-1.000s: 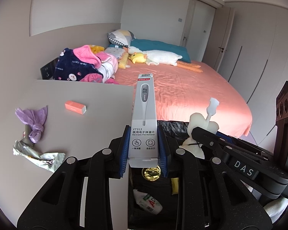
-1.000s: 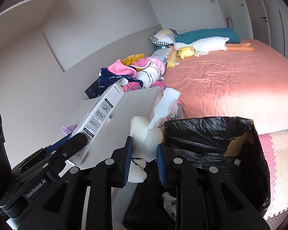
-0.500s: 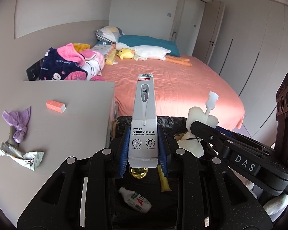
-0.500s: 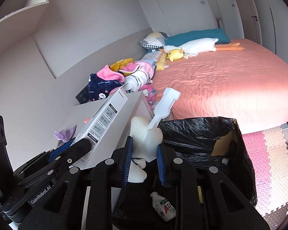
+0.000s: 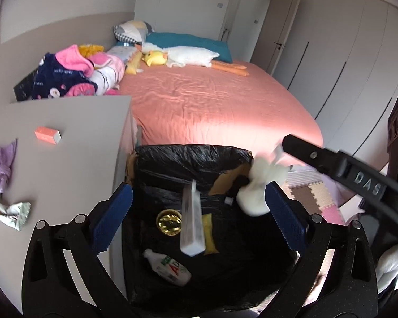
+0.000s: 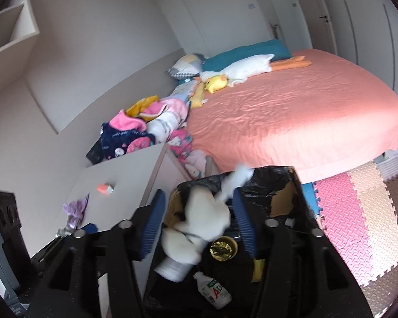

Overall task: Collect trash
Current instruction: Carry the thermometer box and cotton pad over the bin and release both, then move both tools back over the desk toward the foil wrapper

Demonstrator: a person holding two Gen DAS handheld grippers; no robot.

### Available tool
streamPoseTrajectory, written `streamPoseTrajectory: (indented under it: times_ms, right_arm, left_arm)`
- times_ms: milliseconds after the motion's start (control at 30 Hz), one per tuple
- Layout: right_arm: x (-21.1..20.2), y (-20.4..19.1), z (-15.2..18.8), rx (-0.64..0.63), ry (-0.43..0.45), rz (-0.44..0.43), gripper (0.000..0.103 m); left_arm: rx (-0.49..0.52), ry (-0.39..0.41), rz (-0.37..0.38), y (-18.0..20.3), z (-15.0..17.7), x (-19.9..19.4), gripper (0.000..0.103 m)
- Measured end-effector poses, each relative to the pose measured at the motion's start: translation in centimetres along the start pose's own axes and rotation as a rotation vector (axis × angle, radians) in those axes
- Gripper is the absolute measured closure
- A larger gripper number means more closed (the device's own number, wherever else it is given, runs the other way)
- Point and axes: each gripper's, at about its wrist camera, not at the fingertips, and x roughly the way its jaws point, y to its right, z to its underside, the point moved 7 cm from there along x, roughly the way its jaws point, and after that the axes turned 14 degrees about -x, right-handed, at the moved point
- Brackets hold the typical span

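Trash still waiting for you is all on the grey table [image 5: 66, 164], off to the left of your left gripper [image 5: 199, 214]: a crumpled silver foil wrapper [image 5: 9, 210] at the near edge, a knotted purple plastic scrap [image 5: 1, 167] just behind it, and a small orange box [image 5: 47, 135] further back toward the bed.

Right now both grippers hang over the black-lined trash bin [image 5: 193, 156] with their jaws spread wide and nothing between the pads. A long white cardboard box [image 5: 191, 222] looks caught mid-drop below the left gripper, long axis pointing roughly away from you into the bin. A white foam lump with a flat handle [image 6: 207, 217] is blurred between the open pads of your right gripper [image 6: 199, 225], not pinched by the look of it, so I'd say it's dropping too. At the bottom of the bin you've got a small white bottle [image 5: 169, 266], a gold foil disc [image 5: 169, 222] and a yellow packet [image 5: 209, 234].

So the thing to keep in mind: the leftovers are on the left side, and your left gripper is clearly the nearer one. The right would have to cross over the bin. The foil wrapper lies flat with its long axis running roughly left-right across the table's near edge, so I'd guess you want to come at it from above, jaws across the short side.
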Motion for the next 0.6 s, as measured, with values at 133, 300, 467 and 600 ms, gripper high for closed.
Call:
streamPoseTrajectory:
  times_ms: [133,300,467,600]
  right_arm:
    - [-0.5,1.0,-0.3,0.016,0.014,0.02,0.028]
    - [-0.5,0.9,-0.3,0.014,0.014,0.015,0.028]
    - [-0.2,-0.2,-0.3,-0.006,0.007,0.001,0.028]
    - [0.2,-1.4,-0.3,-0.023,0.0,-0.012,0.028]
  left_arm:
    - [-0.011,-0.002,-0.005,-0.2,-0.1,-0.1,0.007]
    - [-0.029,-0.005,-0.017,-0.7,-0.2,-0.1,0.007]
    - [-0.034,0.01,-0.033,-1.4,-0.3,-0.6,0.007]
    - [-0.051,0.022,-0.05,-2.3,-0.5,-1.1,0.007]
